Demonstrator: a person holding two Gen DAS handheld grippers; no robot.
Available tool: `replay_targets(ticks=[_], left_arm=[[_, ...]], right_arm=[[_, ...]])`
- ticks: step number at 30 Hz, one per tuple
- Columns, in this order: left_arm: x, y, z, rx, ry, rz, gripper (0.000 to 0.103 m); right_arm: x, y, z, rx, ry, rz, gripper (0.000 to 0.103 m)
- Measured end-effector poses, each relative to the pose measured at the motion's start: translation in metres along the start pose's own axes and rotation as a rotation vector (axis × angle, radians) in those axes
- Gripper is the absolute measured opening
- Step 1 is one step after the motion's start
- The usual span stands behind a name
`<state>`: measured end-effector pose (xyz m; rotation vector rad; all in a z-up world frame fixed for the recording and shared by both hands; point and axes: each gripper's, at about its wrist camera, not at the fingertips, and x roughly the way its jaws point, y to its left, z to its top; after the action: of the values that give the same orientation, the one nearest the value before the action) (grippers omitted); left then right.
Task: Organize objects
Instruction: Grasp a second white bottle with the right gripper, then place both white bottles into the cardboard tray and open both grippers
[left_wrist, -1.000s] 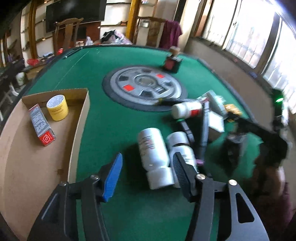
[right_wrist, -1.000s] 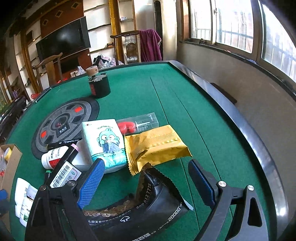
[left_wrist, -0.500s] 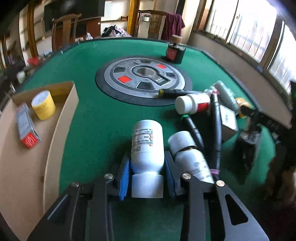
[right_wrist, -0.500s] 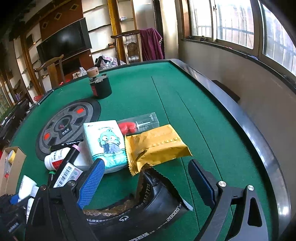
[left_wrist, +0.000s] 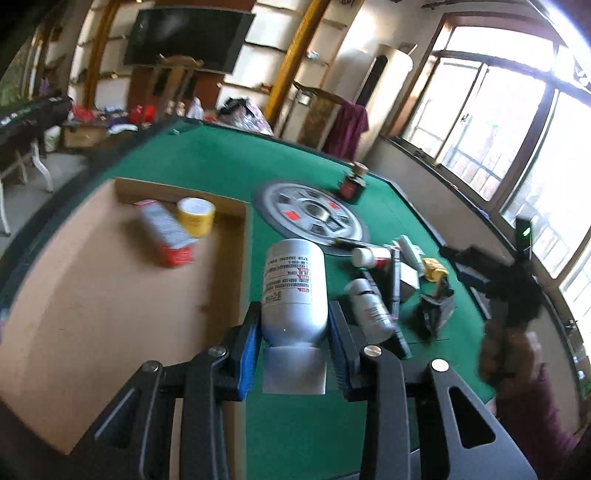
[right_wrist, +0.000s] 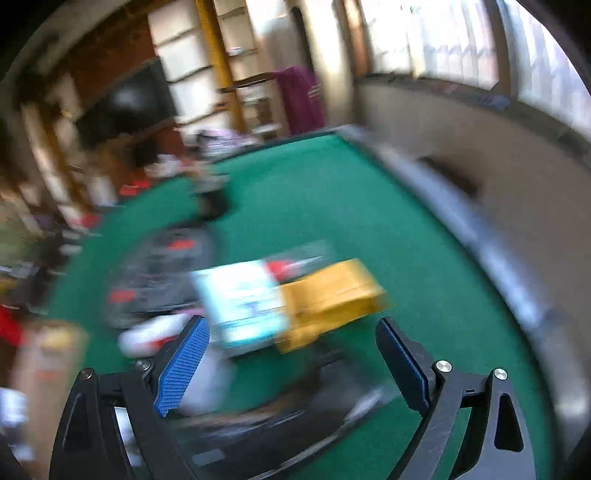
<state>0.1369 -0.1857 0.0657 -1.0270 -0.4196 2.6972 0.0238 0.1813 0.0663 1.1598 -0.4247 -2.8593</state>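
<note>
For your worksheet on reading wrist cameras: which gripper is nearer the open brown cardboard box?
Left. The left gripper, holding a white plastic bottle, sits beside the open brown cardboard box. The right gripper hangs over the packets, the box far left.

No legible txt; bottle label blurred

The left gripper is clamping a white cylindrical plastic bottle with a printed label, its blue pads pressing on the bottle's shoulder just above the white cap. The bottle is hanging over the right wall of an open brown cardboard box that is sitting on a green felt table. Inside the box, toward its far wall, a red and white carton is lying beside a yellow cylindrical tub, the two touching. To the right of the box, a second white bottle is lying on the felt among blurred clutter.
</note>
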Motion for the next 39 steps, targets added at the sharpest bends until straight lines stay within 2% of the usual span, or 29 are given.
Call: replay_targets(ticks=[2,3,4,7,8,9,11,15,17,21,24,30,34,39], left_arm=[[-0.008,0.013,-0.005,-0.029,-0.007,-0.008,0.033],[-0.011,0.018,-0.009,-0.041,-0.008,-0.012,0.033],[-0.013,0.022,-0.011,-0.051,-0.008,-0.015,0.033],[-0.020,0.033,-0.017,-0.065,-0.019,-0.007,0.033],[-0.022,0.037,-0.018,-0.068,-0.023,-0.004,0.033],[-0.027,0.042,-0.020,-0.070,-0.028,-0.001,0.033],[-0.031,0.049,-0.021,-0.070,-0.035,0.008,0.033],[-0.037,0.062,-0.026,-0.070,-0.042,0.017,0.033],[-0.037,0.067,-0.028,-0.073,-0.036,0.014,0.033],[-0.033,0.075,-0.032,-0.090,-0.025,0.000,0.033],[-0.031,0.076,-0.032,-0.088,-0.019,-0.007,0.033],[-0.026,0.076,-0.032,-0.093,-0.009,-0.010,0.033],[-0.023,0.072,-0.033,-0.088,0.002,-0.009,0.033],[-0.025,0.067,-0.033,-0.076,0.001,-0.003,0.033]], right_arm=[[-0.003,0.025,-0.002,-0.015,0.086,0.188,0.095],[0.000,0.045,-0.005,-0.051,0.159,0.292,0.095],[0.002,0.059,-0.009,-0.081,0.187,0.316,0.095],[0.004,0.107,-0.021,-0.229,0.227,0.299,0.095],[0.007,0.118,-0.024,-0.261,0.249,0.297,0.091],[0.011,0.129,-0.027,-0.284,0.279,0.298,0.079],[0.021,0.144,-0.034,-0.303,0.343,0.319,0.062],[0.038,0.157,-0.051,-0.367,0.398,0.244,0.044],[0.038,0.164,-0.054,-0.401,0.385,0.217,0.044],[0.039,0.174,-0.059,-0.463,0.369,0.099,0.044],[0.040,0.172,-0.057,-0.450,0.355,0.020,0.044],[0.046,0.160,-0.059,-0.420,0.369,-0.014,0.046],[0.061,0.154,-0.067,-0.383,0.439,0.052,0.045],[0.055,0.169,-0.082,-0.479,0.354,-0.007,0.037]])
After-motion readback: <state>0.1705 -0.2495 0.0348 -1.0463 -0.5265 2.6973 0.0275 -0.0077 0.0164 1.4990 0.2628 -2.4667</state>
